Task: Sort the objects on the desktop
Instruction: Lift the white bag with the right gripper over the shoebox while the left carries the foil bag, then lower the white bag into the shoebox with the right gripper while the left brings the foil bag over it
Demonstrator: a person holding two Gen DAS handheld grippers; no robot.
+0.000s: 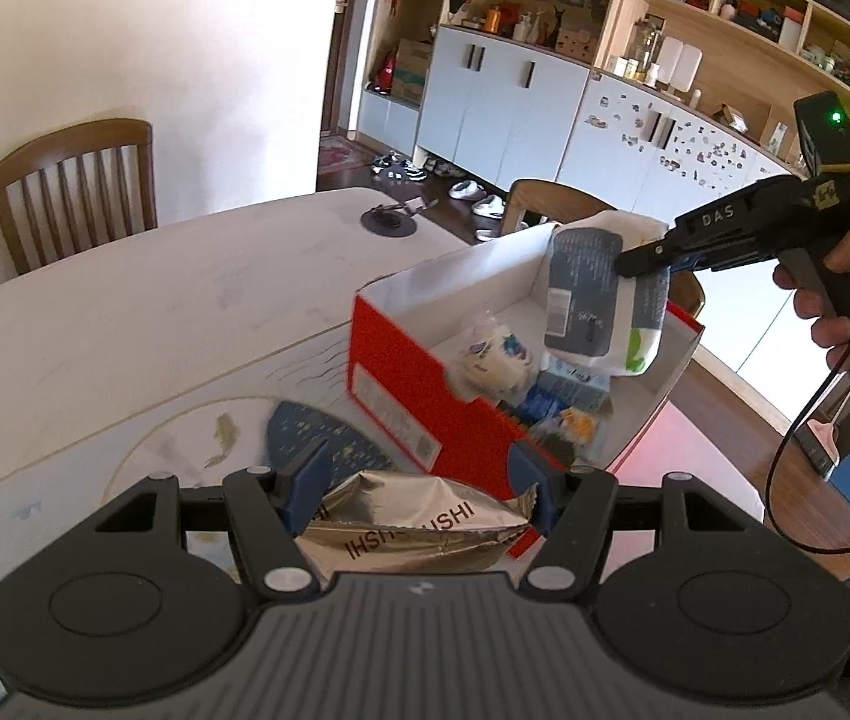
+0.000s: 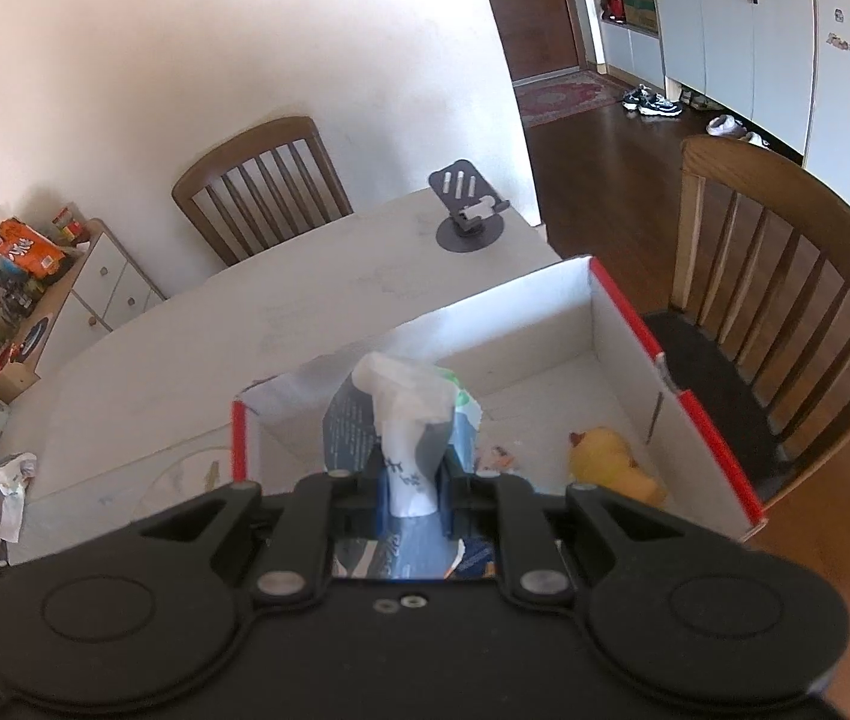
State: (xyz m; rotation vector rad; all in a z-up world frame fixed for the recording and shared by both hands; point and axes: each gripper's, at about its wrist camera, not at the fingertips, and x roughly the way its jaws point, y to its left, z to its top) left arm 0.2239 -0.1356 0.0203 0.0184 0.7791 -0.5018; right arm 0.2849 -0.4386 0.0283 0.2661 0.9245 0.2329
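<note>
Grey-and-white tissue pack [image 1: 598,294] is clamped by the right gripper [image 2: 411,480] above the red cardboard box [image 1: 401,384]. A crinkled silver foil packet [image 1: 413,522] is gripped by the left gripper [image 1: 419,486].

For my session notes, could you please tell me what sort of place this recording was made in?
Most likely a home dining or living area: wooden dining chairs around a white table, shoes on the wood floor, and cluttered household shelving above pale cabinets.

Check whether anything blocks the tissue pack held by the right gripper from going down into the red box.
Nothing visible does. The right gripper holds the tissue pack above the open red box. The box has no lid over it; a yellow duck and small packets already lie on its floor, with bare floor left.
</note>
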